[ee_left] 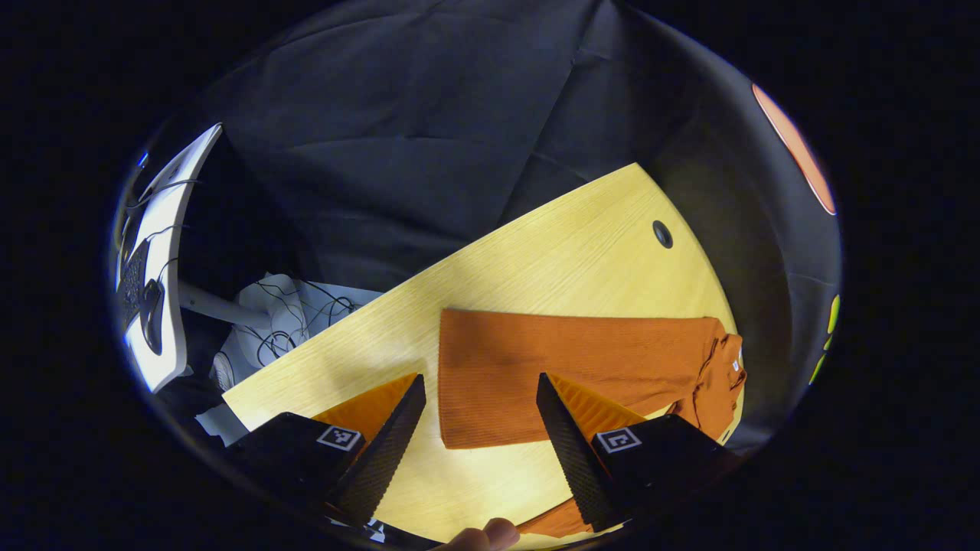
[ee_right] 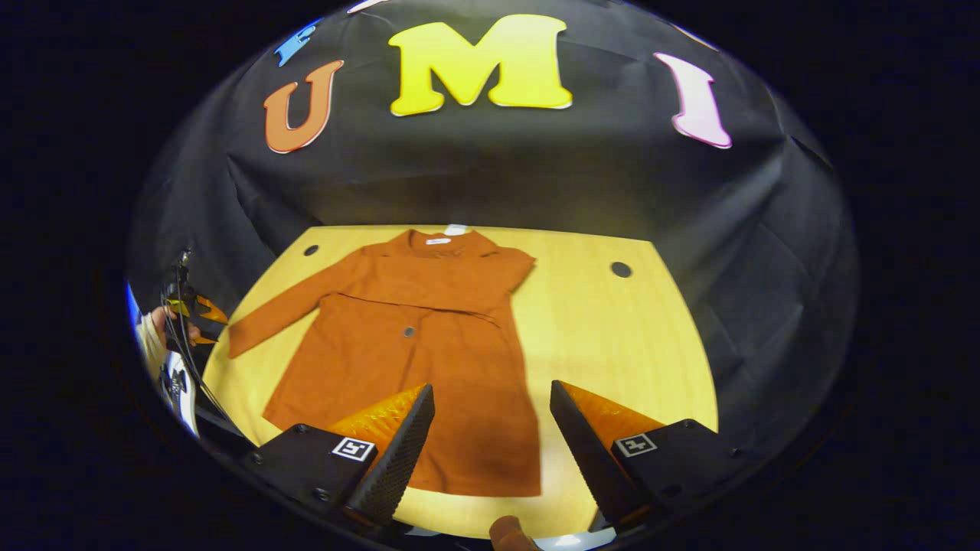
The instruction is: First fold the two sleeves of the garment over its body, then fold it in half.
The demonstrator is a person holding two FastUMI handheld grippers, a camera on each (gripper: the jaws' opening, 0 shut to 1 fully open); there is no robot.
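Observation:
An orange long-sleeved garment (ee_right: 429, 360) lies flat on the yellow wooden table (ee_right: 605, 337), collar at the far edge. One sleeve (ee_right: 276, 314) stretches out to the left. The other looks folded across the chest, ending in a crease line. My right gripper (ee_right: 491, 385) is open above the garment's near hem, holding nothing. In the left gripper view the outstretched sleeve (ee_left: 566, 360) runs toward the collar (ee_left: 723, 367). My left gripper (ee_left: 480, 379) hangs open above the sleeve's cuff end; it is also seen, small and held by a hand, as the left gripper (ee_right: 195, 310) at the table's left edge.
Round cable holes (ee_right: 621, 269) (ee_right: 311, 250) sit in the table's far corners. Beyond the table's left edge are a white desk (ee_left: 172, 229) with a keyboard and mouse, and loose cables (ee_left: 291, 321) on the floor. Black cloth walls surround the table. A thumb (ee_left: 490, 536) shows below.

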